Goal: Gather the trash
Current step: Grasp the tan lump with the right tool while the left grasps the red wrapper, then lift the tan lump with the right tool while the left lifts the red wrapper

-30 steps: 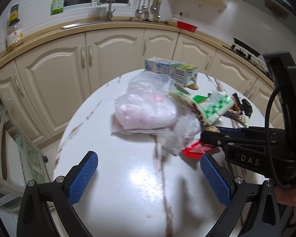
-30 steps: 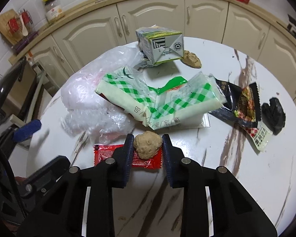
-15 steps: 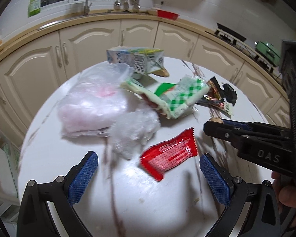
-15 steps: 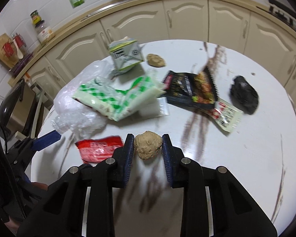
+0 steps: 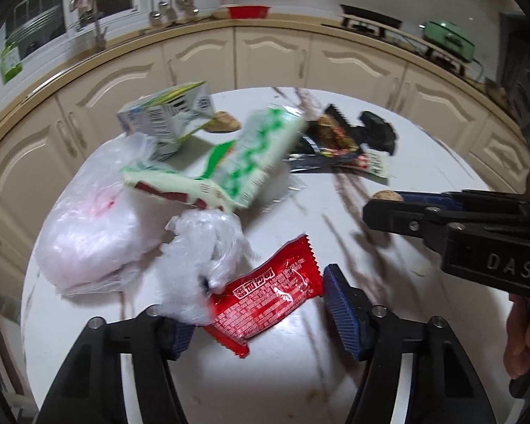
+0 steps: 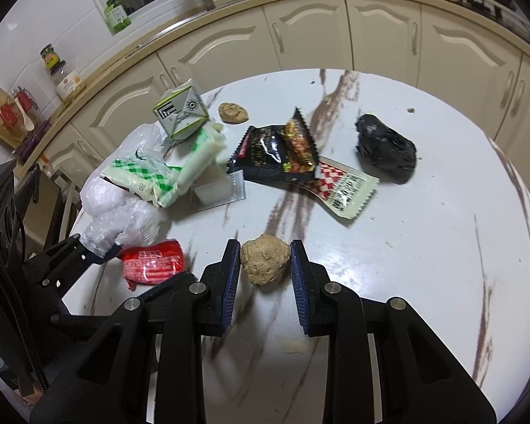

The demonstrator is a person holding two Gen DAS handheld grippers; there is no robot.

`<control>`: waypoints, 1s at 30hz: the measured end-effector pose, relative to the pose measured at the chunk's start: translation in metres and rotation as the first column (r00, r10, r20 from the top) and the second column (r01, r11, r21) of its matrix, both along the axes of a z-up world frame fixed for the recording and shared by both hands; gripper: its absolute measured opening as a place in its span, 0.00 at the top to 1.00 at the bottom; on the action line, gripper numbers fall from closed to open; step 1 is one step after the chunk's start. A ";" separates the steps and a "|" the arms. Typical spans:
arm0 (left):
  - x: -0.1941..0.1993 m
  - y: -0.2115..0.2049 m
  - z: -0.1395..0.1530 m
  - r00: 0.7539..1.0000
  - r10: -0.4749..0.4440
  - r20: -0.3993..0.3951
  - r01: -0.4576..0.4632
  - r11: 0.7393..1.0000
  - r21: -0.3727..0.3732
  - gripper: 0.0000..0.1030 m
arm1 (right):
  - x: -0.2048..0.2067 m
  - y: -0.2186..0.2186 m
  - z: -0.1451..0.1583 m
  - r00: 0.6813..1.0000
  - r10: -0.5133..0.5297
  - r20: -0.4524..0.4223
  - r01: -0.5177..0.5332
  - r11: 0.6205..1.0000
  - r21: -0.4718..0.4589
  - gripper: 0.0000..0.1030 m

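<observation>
A red snack wrapper [image 5: 265, 293] lies on the white round table [image 5: 300, 381] between the blue pads of my left gripper [image 5: 261, 318]. Its jaws are closing and the pads press on the wrapper's two ends, so it bows up, as the right wrist view shows of the red wrapper [image 6: 152, 261]. Crumpled clear plastic [image 5: 198, 258] covers the left pad. My right gripper [image 6: 263, 265] is shut on a beige lump [image 6: 264, 261] just above the table, to the right of the left gripper.
Further back lie a white plastic bag [image 5: 95, 233], a green-checked packet [image 5: 243, 166], a small carton [image 5: 166, 116], a second beige lump [image 6: 232, 112], dark snack wrappers [image 6: 275, 152] and a black crumpled bag [image 6: 385, 148]. Cream cabinets curve behind the table.
My left gripper moved right and down onto the red wrapper, and its jaws came in from wide open to the wrapper's ends. The right gripper carried the beige lump to the right.
</observation>
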State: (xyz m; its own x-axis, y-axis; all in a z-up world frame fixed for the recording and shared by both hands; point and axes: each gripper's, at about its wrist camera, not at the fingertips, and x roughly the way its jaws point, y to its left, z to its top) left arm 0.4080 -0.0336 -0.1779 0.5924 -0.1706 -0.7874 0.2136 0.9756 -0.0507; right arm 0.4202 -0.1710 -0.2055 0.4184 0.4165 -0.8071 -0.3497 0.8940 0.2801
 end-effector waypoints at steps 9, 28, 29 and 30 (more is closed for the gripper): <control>-0.014 0.006 0.005 0.999 -0.007 -0.040 0.002 0.991 -0.132 0.79 | -0.016 -0.022 0.008 0.999 -0.039 0.013 0.038 0.999 0.021 0.74; -0.086 0.010 0.022 0.999 0.010 -0.053 -0.017 0.993 -0.118 0.40 | -0.072 -0.052 0.025 0.996 -0.082 0.043 0.080 0.996 0.050 0.74; -0.091 0.012 0.023 0.999 0.017 -0.044 -0.022 0.992 -0.121 0.38 | -0.074 -0.053 0.025 0.996 -0.083 0.042 0.081 0.995 0.051 0.74; -0.092 0.012 0.023 0.999 0.013 -0.045 -0.018 0.993 -0.121 0.41 | -0.076 -0.054 0.025 0.996 -0.083 0.042 0.081 0.995 0.051 0.74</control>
State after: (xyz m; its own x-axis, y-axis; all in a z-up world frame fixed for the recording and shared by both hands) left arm 0.3161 -0.0215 -0.1549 0.5607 -0.2572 -0.7871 0.1934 0.9649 -0.1775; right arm 0.3445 -0.2245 -0.1802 0.4875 0.4180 -0.7666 -0.2887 0.9057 0.3103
